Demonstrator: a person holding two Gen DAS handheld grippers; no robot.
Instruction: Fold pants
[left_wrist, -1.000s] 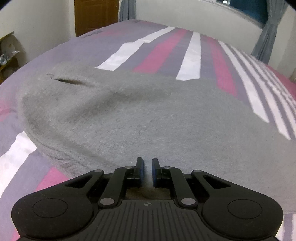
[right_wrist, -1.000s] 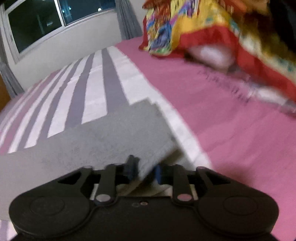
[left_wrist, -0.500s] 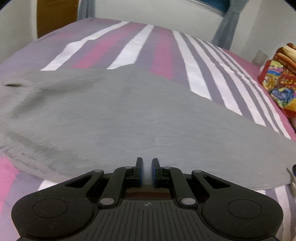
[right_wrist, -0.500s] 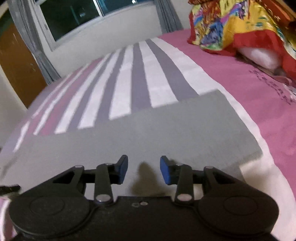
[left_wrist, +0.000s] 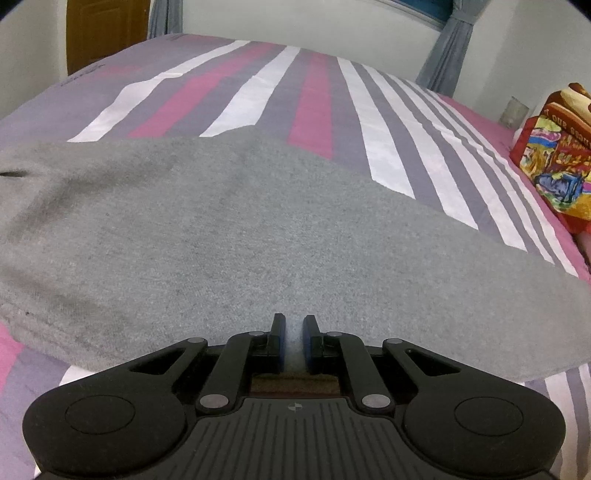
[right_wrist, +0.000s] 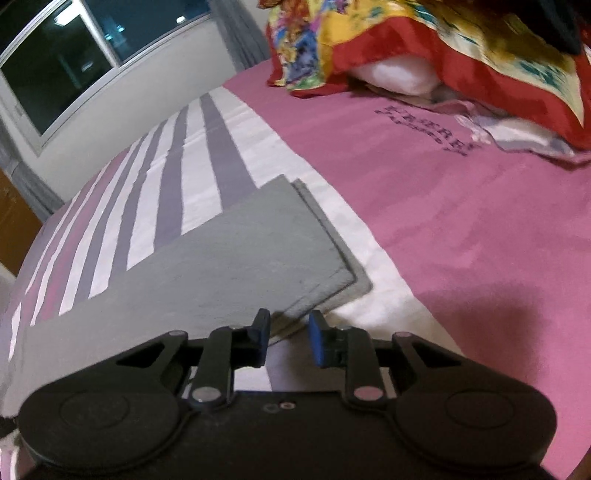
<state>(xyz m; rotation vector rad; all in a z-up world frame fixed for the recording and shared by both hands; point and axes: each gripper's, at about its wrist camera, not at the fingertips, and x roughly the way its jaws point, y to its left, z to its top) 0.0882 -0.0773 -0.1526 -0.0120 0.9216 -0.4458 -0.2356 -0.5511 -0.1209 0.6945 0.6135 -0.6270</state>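
The grey pants (left_wrist: 258, 236) lie flat across the striped bed, folded lengthwise, legs stacked. My left gripper (left_wrist: 294, 334) is over the near edge of the pants, its jaws a narrow gap apart with grey fabric showing between them. In the right wrist view the leg ends (right_wrist: 258, 251) lie in two layers with the cuffs slightly offset. My right gripper (right_wrist: 288, 332) is open at the near corner of the cuffs, empty, just off the fabric edge.
The bed (left_wrist: 314, 103) has a pink, white and purple striped cover. A colourful pillow or blanket pile (right_wrist: 424, 48) lies at the head, also in the left wrist view (left_wrist: 557, 155). A window (right_wrist: 74, 62) and a brown door (left_wrist: 103, 33) are beyond.
My right gripper has swung back right toward the cuff corner and stays open. The left view has shifted a little; its jaws keep the same narrow gap on the fabric.
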